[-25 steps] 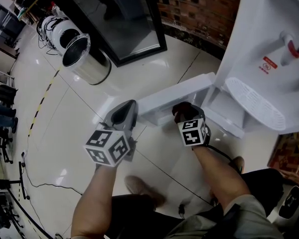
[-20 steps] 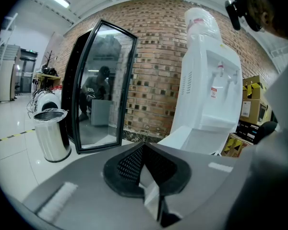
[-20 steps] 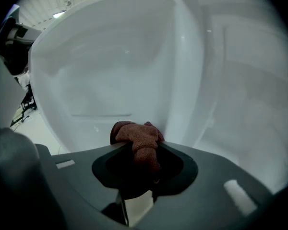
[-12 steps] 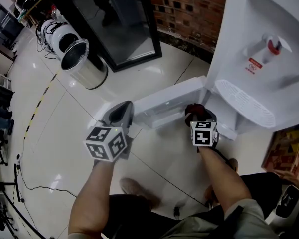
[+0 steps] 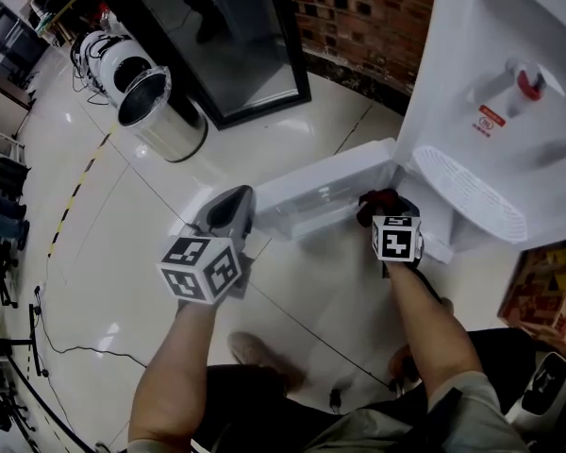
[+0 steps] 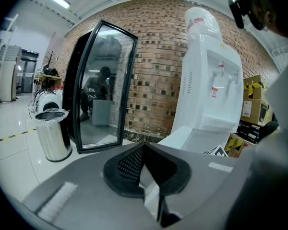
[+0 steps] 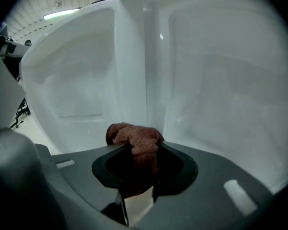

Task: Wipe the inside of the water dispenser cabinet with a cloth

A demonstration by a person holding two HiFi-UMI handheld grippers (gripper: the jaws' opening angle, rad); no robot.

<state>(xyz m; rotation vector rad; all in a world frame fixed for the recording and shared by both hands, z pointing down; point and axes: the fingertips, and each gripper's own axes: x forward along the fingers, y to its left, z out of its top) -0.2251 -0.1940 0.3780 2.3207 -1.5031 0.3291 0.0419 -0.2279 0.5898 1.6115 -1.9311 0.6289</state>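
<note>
Head view: a white water dispenser [image 5: 509, 92] stands at the upper right, and its lower cabinet door [image 5: 325, 185] is swung open over the glossy tiled floor [image 5: 123, 272]. At the mouth of the cabinet, beside the hinge side of the door, the right gripper [image 5: 385, 208] has its jaws pinched on a bunched reddish-brown cloth [image 7: 134, 137]. In the right gripper view the cloth bulges out beyond the jaw tips. The inner face of the door lies to its left and the white cabinet interior [image 7: 221, 95] to its right. Whether the cloth touches either surface cannot be told. The left gripper [image 5: 228, 211] is held apart from the cabinet, near the free end of the door. The left gripper view shows its jaws brought fully together with nothing between them. Farther off on the floor are a steel waste bin [image 5: 160, 109] and a black-framed glass panel [image 5: 228, 41], the latter set against a brick wall [image 5: 368, 8].
</note>
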